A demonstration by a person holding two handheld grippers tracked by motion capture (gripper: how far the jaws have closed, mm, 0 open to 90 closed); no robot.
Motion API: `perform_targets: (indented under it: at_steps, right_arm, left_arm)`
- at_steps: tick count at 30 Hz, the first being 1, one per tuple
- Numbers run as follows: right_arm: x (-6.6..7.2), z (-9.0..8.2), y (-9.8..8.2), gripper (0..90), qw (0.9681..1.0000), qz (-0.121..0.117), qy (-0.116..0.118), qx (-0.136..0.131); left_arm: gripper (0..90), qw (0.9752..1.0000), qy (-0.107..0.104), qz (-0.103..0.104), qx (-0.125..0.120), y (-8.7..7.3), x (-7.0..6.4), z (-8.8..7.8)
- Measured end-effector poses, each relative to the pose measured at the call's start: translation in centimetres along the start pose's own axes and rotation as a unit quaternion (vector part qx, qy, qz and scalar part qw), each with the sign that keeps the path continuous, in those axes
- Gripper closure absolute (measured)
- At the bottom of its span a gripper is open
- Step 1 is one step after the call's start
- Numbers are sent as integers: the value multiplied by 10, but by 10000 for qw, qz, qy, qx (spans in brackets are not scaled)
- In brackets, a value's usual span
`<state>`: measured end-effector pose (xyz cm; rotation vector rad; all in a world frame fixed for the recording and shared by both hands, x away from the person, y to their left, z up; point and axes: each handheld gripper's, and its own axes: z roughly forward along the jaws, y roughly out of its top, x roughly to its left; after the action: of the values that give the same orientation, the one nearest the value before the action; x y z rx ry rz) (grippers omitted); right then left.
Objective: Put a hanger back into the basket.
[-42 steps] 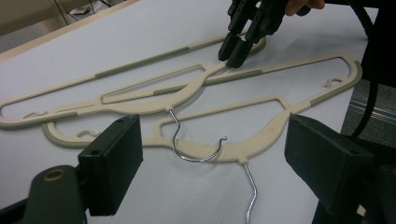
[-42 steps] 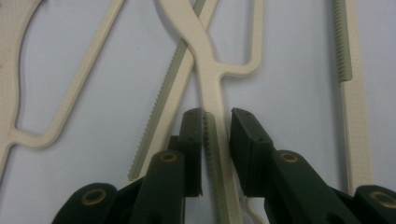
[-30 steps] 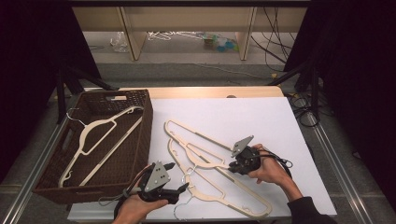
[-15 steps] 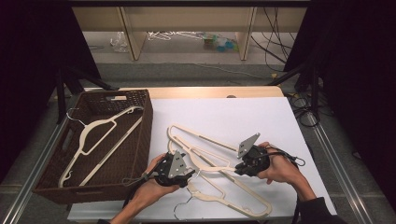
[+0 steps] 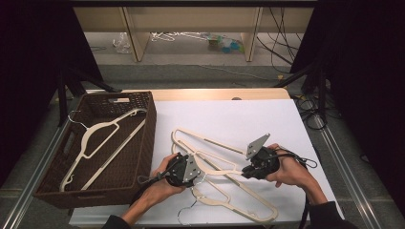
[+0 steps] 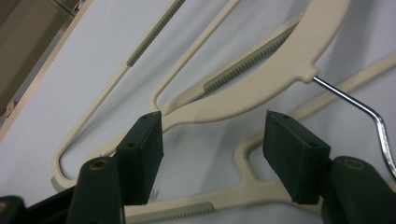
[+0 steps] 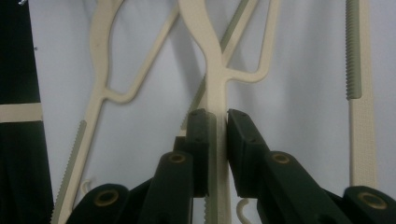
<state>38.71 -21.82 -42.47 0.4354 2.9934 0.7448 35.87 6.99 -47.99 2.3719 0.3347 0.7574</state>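
The right gripper (image 5: 244,172) clamps a cream hanger (image 7: 215,84) lying across the white table (image 5: 267,119); the left gripper (image 6: 212,135) is spread open over another hanger (image 6: 261,79), whose hook (image 6: 369,114) points right.

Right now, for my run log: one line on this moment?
left gripper: open over hanger pile | right gripper: shut on hanger arm | wicker basket: one hanger inside
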Motion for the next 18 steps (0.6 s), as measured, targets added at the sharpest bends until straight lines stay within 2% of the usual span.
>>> perform_targets:
  at_steps: [4, 5, 6, 7, 9, 12, 14, 16, 17, 18]
  right_arm:
    - [0, 0, 0, 794, 10000, -5, 11, -7]
    - [-1, 1, 0, 794, 10000, -19, 10, -11]
    - [0, 1, 0, 794, 10000, -29, 12, -11]
    - [0, 1, 0, 794, 10000, -38, 16, -17]
    - [-1, 1, -1, 793, 10000, -47, 47, -25]
    - [-2, 1, -1, 793, 10000, -54, 65, -31]
    - [-4, 1, -3, 794, 9999, -75, 87, -88]
    - [-5, 0, -5, 794, 9999, 13, 107, -73]
    - [-5, 0, -6, 793, 9999, -4, 93, -97]
    - [-6, -1, -7, 793, 9999, -26, 99, -103]
  left_arm:
    - [406, 9996, -2, 244, -142, 1, 1, 7]
    - [417, 9992, -16, 358, -153, 1, 1, 8]
    - [439, 9981, -58, 588, -186, 2, 0, 8]
    - [469, 9971, -93, 713, -236, 2, 0, 8]
    - [499, 9929, -100, 1097, -446, 4, -1, 7]
    - [582, 9867, -301, 1507, -536, 10, -5, 7]
    - [626, 9837, -344, 1680, -550, 13, -7, 7]
    - [646, 9823, -399, 1745, -560, 15, -7, 6]
    - [657, 9799, -413, 1858, -597, 18, -6, 5]
    - [664, 9790, -432, 1906, -576, 19, -5, 4]
